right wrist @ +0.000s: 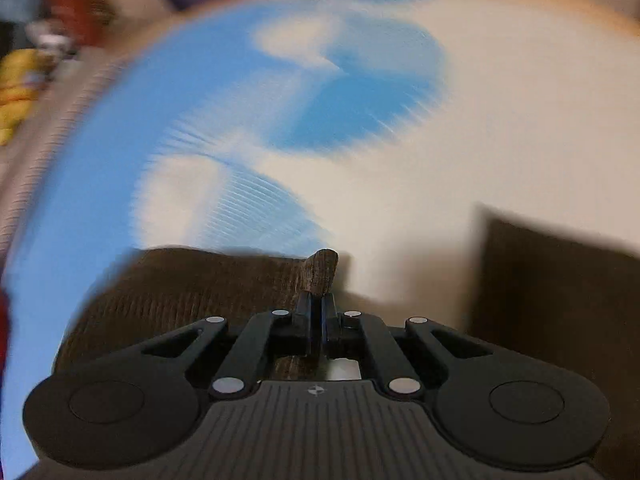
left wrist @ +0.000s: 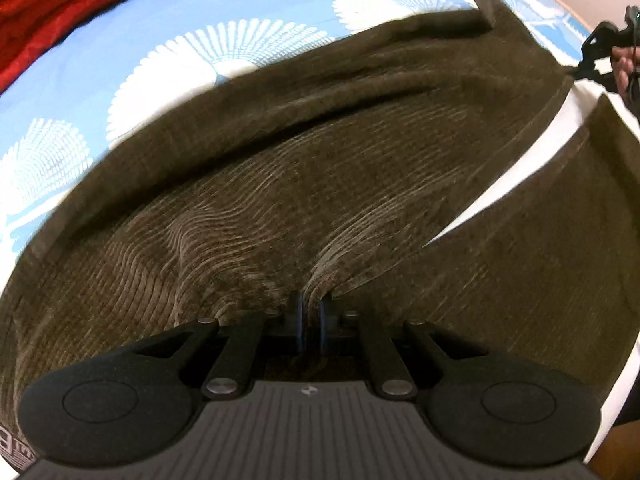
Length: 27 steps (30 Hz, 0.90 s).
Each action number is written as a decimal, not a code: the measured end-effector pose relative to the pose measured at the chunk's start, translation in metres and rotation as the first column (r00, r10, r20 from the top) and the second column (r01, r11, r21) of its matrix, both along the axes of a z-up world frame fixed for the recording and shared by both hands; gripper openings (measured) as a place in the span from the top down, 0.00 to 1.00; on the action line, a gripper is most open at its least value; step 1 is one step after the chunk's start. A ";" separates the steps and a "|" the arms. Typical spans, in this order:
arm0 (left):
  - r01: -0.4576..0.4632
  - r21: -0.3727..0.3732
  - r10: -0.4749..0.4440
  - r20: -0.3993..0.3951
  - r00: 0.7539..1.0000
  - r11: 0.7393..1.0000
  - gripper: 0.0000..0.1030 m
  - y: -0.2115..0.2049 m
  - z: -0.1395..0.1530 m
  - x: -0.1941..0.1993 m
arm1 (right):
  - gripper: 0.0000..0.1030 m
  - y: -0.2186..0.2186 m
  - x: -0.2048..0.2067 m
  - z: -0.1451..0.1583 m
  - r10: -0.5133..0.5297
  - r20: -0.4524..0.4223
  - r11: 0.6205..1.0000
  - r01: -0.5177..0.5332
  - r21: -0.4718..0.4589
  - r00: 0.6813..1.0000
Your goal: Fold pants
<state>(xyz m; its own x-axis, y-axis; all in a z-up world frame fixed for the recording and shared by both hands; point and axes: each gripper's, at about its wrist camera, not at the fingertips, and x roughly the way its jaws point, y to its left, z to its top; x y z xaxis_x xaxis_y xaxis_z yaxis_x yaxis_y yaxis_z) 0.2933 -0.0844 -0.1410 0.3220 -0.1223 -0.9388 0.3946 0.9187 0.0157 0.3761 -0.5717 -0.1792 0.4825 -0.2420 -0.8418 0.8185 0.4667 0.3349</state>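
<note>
Where the brown corduroy pants spread across the blue and white patterned sheet, the left gripper is pressed together on a bunched fold at the near edge of the cloth. Right gripper, likewise pressed together, pinches a small corner of the same pants, with a second dark leg section lying to its right on the white part of the sheet. Red fabric lies at far left.
</note>
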 end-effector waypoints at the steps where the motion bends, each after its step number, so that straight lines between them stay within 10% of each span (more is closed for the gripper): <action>1: 0.000 -0.011 0.000 0.004 1.000 1.000 0.92 -0.001 0.003 -0.001 | 0.97 -0.005 -0.005 0.000 -0.013 0.016 1.000 0.013 0.017 1.000; 5: 0.010 -0.061 -0.010 0.000 1.000 0.998 0.92 -0.005 0.002 -0.003 | 0.97 0.000 -0.012 0.033 0.019 0.089 0.993 -0.009 -0.117 0.996; 11: 0.027 -0.086 -0.026 0.004 1.000 0.996 0.82 0.001 0.001 -0.009 | 0.96 -0.020 -0.029 0.001 -0.100 -0.051 0.992 0.096 -0.082 0.994; 16: -0.043 -0.265 0.064 0.069 0.996 0.963 0.52 0.062 0.048 -0.015 | 0.90 -0.007 -0.030 0.016 -0.019 -0.027 0.995 0.016 -0.094 0.999; 20: -0.241 -0.304 0.272 0.064 0.960 0.922 0.59 0.141 0.058 -0.015 | 0.65 0.016 -0.036 0.055 0.083 0.053 0.979 -0.071 -0.191 0.995; 25: -0.467 -0.097 0.458 -0.106 0.883 0.879 0.93 0.209 -0.013 -0.023 | 0.65 0.057 -0.064 0.114 0.308 0.213 0.940 -0.262 -0.219 0.927; 27: -0.462 -0.150 0.452 -0.098 0.887 0.874 0.91 0.220 -0.010 -0.029 | 0.63 0.077 -0.078 0.137 0.410 0.249 0.901 -0.347 -0.261 0.878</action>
<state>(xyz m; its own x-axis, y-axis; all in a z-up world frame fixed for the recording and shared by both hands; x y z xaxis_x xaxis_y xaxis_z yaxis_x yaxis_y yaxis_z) 0.2640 0.1355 -0.1511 0.3254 -0.1286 -0.9368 -0.0742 0.9842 -0.1609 0.2981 -0.4947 -0.0427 0.7859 -0.1407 -0.6021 0.4458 0.8038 0.3940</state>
